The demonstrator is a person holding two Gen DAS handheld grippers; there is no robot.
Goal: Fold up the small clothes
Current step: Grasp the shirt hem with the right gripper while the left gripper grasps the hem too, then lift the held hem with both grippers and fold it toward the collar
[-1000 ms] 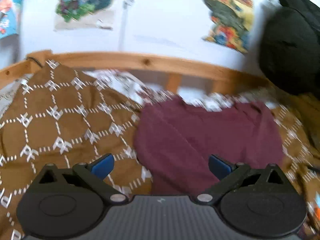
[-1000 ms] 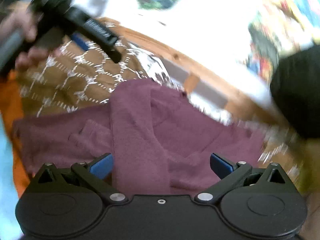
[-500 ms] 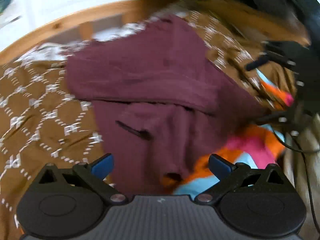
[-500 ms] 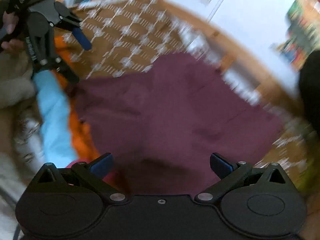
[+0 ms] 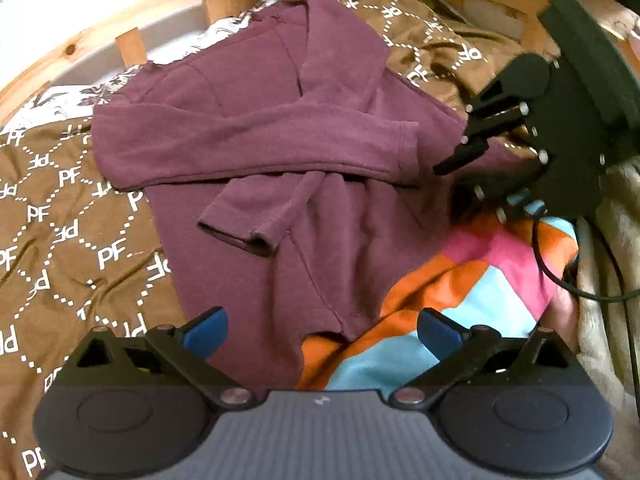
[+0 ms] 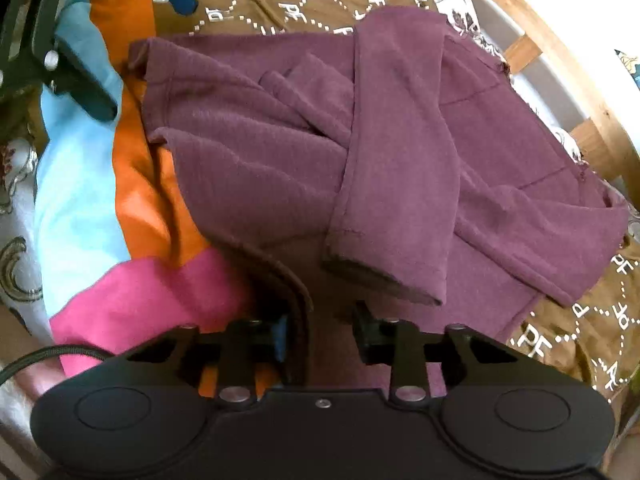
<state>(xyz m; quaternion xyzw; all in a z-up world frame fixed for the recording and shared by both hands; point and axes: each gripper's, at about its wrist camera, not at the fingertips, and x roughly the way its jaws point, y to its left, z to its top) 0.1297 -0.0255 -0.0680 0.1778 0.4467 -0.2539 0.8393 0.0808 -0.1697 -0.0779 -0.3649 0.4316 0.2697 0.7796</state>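
A maroon long-sleeved top [image 5: 280, 132] lies flat on a brown patterned bedspread [image 5: 60, 220], both sleeves folded across its body. My left gripper [image 5: 320, 330] is open and empty, just above the top's near hem. My right gripper [image 6: 320, 332] has its fingers drawn close around the top's bottom hem corner [image 6: 288, 280], which bunches up between them. The top also fills the right wrist view [image 6: 400, 140]. The right gripper also shows in the left wrist view [image 5: 532, 128] at the top's right edge.
A wooden bed rail [image 5: 132, 12] runs along the far side, with white wall behind. An orange, pink and light-blue cloth [image 5: 460, 280] lies under the top's near edge. A beige blanket [image 5: 616, 280] and a black cable [image 5: 560, 272] are at the right.
Both grippers dropped lower and closer to the top's hem. The right gripper went from wide open to closing on the hem corner. The left gripper stayed open.
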